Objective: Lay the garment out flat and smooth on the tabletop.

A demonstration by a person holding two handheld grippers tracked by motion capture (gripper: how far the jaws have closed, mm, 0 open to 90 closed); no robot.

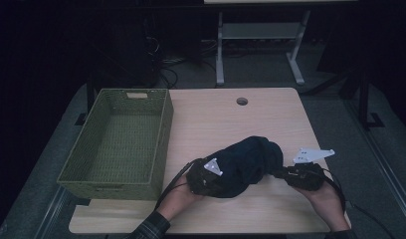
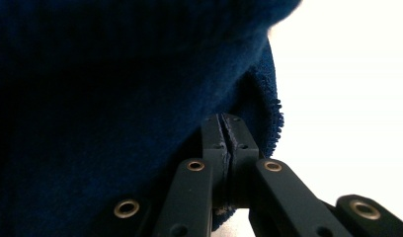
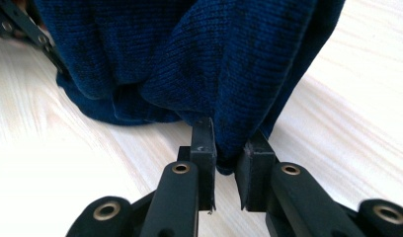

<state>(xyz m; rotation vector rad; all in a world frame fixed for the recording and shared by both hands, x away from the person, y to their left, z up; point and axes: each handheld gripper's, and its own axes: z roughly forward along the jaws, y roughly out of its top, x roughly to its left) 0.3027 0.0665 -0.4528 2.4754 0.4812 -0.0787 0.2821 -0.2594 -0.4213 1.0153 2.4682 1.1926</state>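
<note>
Two grippers are on one dark blue knitted garment (image 1: 243,164) at the near middle of the table (image 1: 216,119)! Left gripper (image 2: 227,140) has its jaws pressed together on a fold of the cloth. Right gripper (image 3: 226,148) pinches a hanging edge at the other end, jaws clamped on the knit. Green woven basket (image 1: 119,142) sits just beside, on the left.

Basket (image 1: 119,142) at left of the worktop (image 1: 231,119), garment (image 1: 243,164) at lower centre, between left gripper (image 1: 203,177) and right gripper (image 1: 303,175)
</note>
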